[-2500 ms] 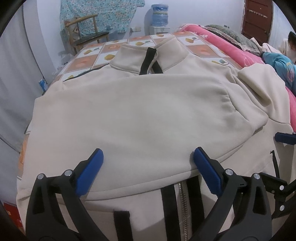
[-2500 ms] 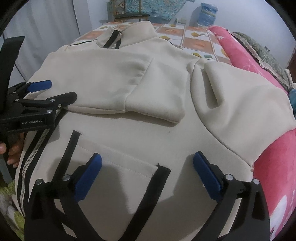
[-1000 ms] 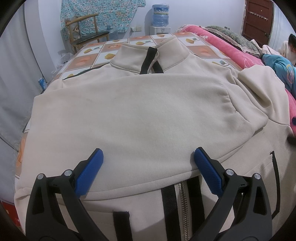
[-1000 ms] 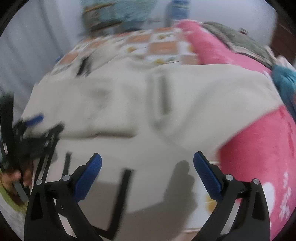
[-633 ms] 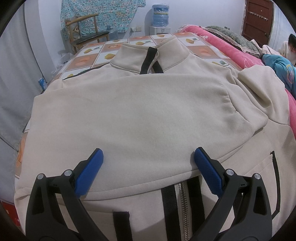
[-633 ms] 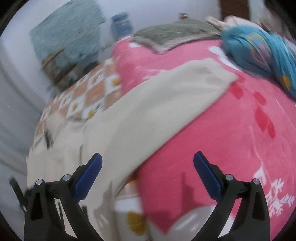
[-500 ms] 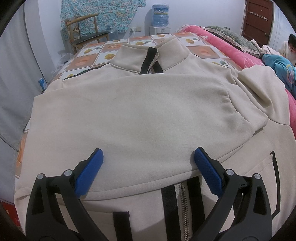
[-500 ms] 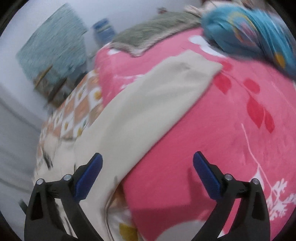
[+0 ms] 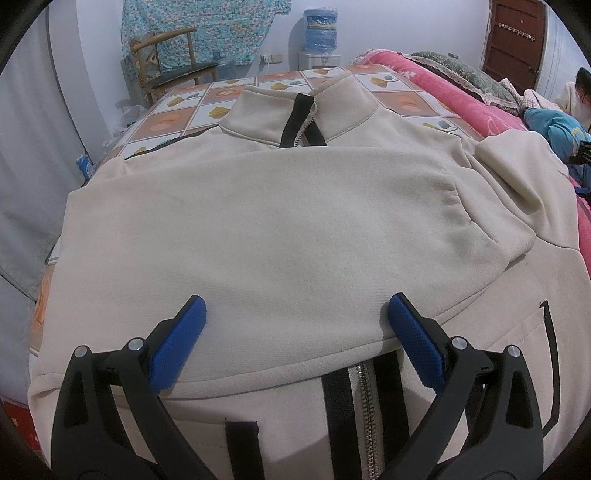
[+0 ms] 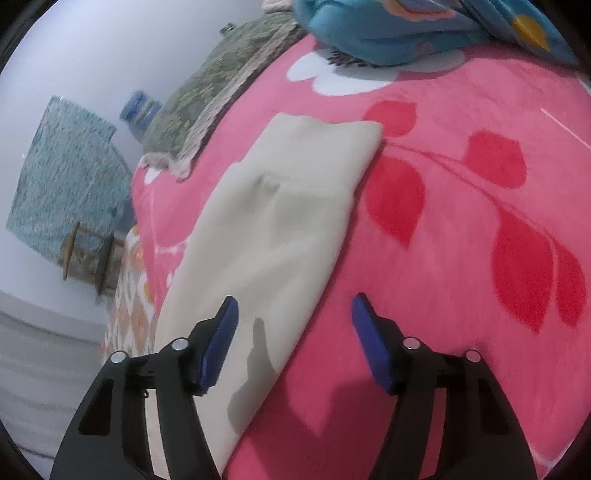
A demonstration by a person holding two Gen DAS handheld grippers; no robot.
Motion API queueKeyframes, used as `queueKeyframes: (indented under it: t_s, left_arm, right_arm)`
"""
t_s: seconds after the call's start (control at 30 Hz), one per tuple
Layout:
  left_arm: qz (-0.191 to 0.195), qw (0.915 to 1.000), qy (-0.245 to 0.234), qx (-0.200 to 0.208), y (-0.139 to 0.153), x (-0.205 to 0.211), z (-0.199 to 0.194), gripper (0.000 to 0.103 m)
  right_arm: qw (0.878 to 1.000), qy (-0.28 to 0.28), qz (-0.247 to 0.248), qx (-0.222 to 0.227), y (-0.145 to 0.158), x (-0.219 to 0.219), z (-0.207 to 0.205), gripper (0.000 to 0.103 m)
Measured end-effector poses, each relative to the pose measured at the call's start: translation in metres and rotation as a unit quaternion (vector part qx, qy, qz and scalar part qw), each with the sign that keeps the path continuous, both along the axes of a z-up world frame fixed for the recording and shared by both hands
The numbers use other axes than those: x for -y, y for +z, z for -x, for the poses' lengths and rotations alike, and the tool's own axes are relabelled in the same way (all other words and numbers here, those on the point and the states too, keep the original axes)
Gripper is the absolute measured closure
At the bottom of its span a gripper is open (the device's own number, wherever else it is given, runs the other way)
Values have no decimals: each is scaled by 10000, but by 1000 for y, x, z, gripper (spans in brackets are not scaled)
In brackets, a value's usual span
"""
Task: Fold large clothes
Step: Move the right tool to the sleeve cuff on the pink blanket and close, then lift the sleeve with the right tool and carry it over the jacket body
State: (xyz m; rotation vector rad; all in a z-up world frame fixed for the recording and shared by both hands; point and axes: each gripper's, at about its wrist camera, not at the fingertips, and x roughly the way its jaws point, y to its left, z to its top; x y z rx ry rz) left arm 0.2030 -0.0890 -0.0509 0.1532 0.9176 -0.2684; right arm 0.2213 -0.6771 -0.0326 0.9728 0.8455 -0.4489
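lying front-up on a tiled-pattern bedsheet [image 9: 218, 96], a cream zip jacket [image 9: 295, 229] is seen with its collar [image 9: 299, 107] pointing away from the left wrist camera and its zipper [image 9: 364, 406] running back toward the lens. one sleeve [image 9: 461, 206] is folded crosswise over the chest, its cuff resting toward the right side of the body. the left gripper [image 9: 295, 332] is held wide open above the lower edge of that folded sleeve, nothing being clamped between its blue pads. further right, the other sleeve [image 10: 280, 229] is stretched out straight onto a pink blanket [image 10: 461, 240], its long axis running away from the right wrist camera and its cuff end pointing toward a blue pillow [image 10: 424, 26]. the right gripper [image 10: 293, 332] is shown parted over the sleeve's near edge, gripping nothing.
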Motion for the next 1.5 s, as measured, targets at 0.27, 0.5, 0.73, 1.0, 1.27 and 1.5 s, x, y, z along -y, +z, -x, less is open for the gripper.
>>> queueKeyframes:
  t_s: [0.27, 0.5, 0.73, 1.0, 1.27, 1.5]
  left_arm:
    - [2, 10000, -1, 1, 0, 0, 0, 7]
    - [3, 10000, -1, 1, 0, 0, 0, 7]
    - [3, 10000, 0, 2, 0, 0, 0, 7]
    - [3, 10000, 2, 4, 0, 0, 0, 7]
    - [3, 10000, 2, 7, 0, 0, 0, 7]
    - [3, 10000, 2, 8, -1, 0, 0, 7]
  right_arm:
    - [9995, -264, 34, 155, -6, 23, -12, 43]
    - [9991, -402, 95, 105, -7, 36, -22, 43]
    - [9985, -497, 195, 73, -5, 41, -29, 43]
    - [9976, -635, 258, 66, -5, 49, -32, 50]
    - [9969, -703, 337, 74, -5, 53, -34, 55]
    - [9960, -835, 294, 140, -6, 55, -28, 66]
